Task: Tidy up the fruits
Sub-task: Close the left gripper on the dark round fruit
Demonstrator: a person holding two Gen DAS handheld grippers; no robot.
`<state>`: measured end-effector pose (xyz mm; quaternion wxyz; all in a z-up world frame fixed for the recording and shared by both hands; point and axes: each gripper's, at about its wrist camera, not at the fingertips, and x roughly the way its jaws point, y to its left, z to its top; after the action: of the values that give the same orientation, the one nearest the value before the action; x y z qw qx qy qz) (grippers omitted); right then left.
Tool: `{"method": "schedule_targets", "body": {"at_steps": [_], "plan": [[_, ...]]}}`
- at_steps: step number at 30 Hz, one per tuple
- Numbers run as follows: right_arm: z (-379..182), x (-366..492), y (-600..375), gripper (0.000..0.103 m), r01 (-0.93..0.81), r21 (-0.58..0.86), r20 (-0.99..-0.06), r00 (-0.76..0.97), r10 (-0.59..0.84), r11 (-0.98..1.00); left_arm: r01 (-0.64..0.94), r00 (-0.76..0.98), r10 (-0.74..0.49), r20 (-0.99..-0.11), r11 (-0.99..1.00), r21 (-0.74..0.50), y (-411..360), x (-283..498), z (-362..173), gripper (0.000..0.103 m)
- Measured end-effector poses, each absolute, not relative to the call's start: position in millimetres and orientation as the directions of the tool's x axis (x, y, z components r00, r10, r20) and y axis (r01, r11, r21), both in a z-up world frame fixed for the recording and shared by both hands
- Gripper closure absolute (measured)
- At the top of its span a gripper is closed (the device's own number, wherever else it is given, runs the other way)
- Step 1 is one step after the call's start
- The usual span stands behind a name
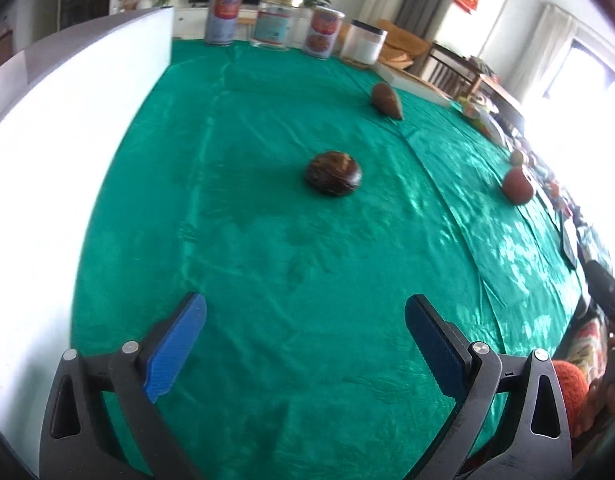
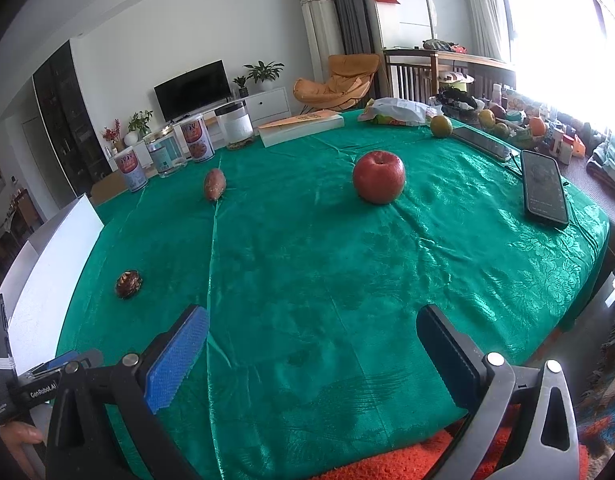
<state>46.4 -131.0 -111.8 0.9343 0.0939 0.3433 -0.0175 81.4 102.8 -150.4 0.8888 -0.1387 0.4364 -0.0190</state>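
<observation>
Fruits lie loose on table: apple [image 2: 379, 176] ahead of right tongs [image 2: 313, 350], dark fruit [image 1: 333, 173] ahead of left tongs [image 1: 305, 334]; both wide, empty, prob. ready to grab.

Window [image 2: 559, 40] glare blows out the right; fisheye edges curve, blurred.

Glossy green cloth [image 2: 347, 280] under a smooth, shiny apple [image 2: 378, 177].
</observation>
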Motion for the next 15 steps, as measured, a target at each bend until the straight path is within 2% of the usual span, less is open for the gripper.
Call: {"method": "schedule_targets", "body": {"at_steps": [3, 6, 11, 13, 14, 15], "plan": [[-112.7, 48.2, -130.1, 0.000, 0.098, 0.162, -0.650, 0.759, 0.032, 0.982, -0.116, 0.610, -0.114, -0.784, 0.966, -0.231, 103.0, 103.6, -145.4, 0.004], [-112.7, 46.7, -131.8, 0.000, 0.100, 0.165, -0.648, 0.761, 0.031, 0.981, -0.077, 0.597, -0.105, -0.795, 0.979, -0.188, 85.9, 135.4, -142.2, 0.004], [-113.0, 43.5, -138.0, 0.000, 0.112, 0.189, -0.641, 0.766, 0.036, 0.976, -0.037, 0.581, -0.030, -0.813, 0.997, -0.063, 59.7, 178.2, -152.7, 0.004], [-113.2, 43.2, -140.1, 0.000, 0.113, 0.201, -0.640, 0.767, 0.043, 0.973, -0.033, 0.581, -0.003, -0.814, 0.999, -0.028, 57.0, 185.1, -157.9, 0.010], [-113.7, 43.2, -141.7, 0.000, 0.114, 0.212, -0.641, 0.766, 0.050, 0.971, -0.031, 0.573, 0.003, -0.819, 0.999, -0.019, 56.8, 187.6, -160.9, 0.022], [-114.6, 43.9, -143.8, 0.000, 0.114, 0.226, -0.642, 0.764, 0.060, 0.967, -0.031, 0.593, 0.014, -0.805, 1.000, -0.006, 56.8, 186.4, -159.9, 0.028]]}}
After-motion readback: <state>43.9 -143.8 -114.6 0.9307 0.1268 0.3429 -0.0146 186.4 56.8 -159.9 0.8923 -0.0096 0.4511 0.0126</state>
